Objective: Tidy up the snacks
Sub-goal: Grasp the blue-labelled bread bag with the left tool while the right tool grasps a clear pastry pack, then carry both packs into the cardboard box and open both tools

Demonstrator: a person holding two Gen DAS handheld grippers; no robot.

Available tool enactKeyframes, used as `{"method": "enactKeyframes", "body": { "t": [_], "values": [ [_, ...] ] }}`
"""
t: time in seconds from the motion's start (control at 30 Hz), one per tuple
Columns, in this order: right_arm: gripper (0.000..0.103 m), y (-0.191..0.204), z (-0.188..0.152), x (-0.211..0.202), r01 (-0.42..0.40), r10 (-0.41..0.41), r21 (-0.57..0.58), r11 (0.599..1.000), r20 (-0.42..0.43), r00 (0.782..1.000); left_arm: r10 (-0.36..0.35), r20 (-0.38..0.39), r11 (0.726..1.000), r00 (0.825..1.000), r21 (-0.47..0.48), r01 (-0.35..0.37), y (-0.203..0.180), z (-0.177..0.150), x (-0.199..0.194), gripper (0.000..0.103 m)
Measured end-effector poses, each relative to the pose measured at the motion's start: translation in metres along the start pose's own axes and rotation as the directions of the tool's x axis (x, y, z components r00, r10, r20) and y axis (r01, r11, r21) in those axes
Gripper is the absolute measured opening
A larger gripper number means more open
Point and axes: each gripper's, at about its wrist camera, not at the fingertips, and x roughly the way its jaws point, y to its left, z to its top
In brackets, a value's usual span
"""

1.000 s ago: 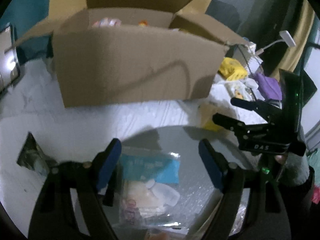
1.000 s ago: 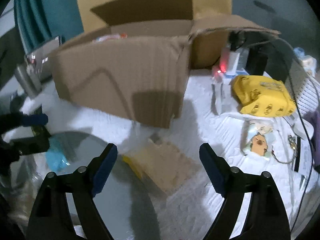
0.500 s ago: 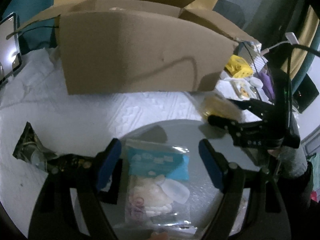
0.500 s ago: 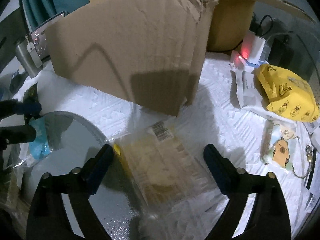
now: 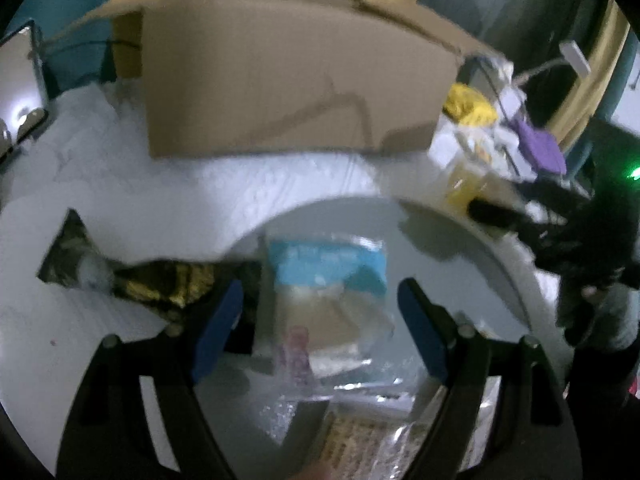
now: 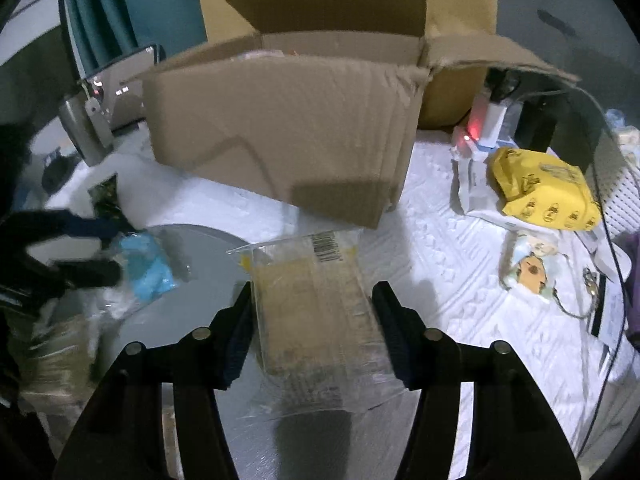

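Our right gripper (image 6: pixel 314 328) has just been closing its jaws, and a clear packet of tan snacks (image 6: pixel 316 312) lies between them; the pads sit at the packet's two long edges, but we cannot tell whether they press it yet. The packet's barcode end points toward the cardboard box (image 6: pixel 280 136), and its near end rests over the rim of the round grey tray (image 6: pixel 208 236). Between packet and box runs a bare strip of white quilted cover (image 6: pixel 440 280). To the right of that, a yellow pouch (image 6: pixel 540 184) and a small cartoon charm (image 6: pixel 530 268) lie well apart from our jaws.

Our left gripper (image 5: pixel 320 332) stands released, its fingers wide either side of a clear bag with a blue label (image 5: pixel 326 276) lying on the tray, touching neither pad. A dark gold-patterned wrapper (image 5: pixel 160 284) lies just left of it at the tray's edge. The view is blurred. The box's flaps stand open, and its near wall faces us across bare white cover.
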Motion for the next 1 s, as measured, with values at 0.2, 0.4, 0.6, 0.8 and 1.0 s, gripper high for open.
{"method": "enactKeyframes", "body": {
  "t": [0.2, 0.4, 0.6, 0.8, 1.0],
  "values": [
    [0.061, 0.004, -0.010, -0.016, -0.017, 0.016, 0.028, 0.999, 0.018, 1.000, 0.020, -0.045, 0.998, 0.999, 0.066, -0.017, -0.017, -0.001, 0.015, 0.081],
    [0.061, 0.003, -0.017, -0.022, -0.024, 0.022, 0.052, 0.998, 0.034, 0.999, 0.047, -0.046, 0.993, 0.998, 0.112, -0.041, -0.022, 0.000, 0.020, 0.077],
    [0.061, 0.003, -0.015, -0.036, -0.022, 0.018, 0.062, 0.998, 0.071, 0.997, 0.048, -0.018, 0.993, 0.999, 0.110, -0.046, -0.018, -0.003, 0.011, 0.059],
    [0.060, 0.008, -0.003, -0.048, -0.012, 0.006, 0.052, 0.999, 0.105, 0.994, 0.010, 0.066, 0.994, 0.998, 0.112, -0.017, -0.022, 0.005, -0.016, 0.059],
    [0.060, 0.017, 0.015, -0.053, -0.003, -0.002, 0.036, 0.999, 0.134, 0.991, -0.012, 0.149, 0.992, 0.989, 0.126, -0.007, -0.021, 0.023, -0.045, 0.059]
  ]
}}
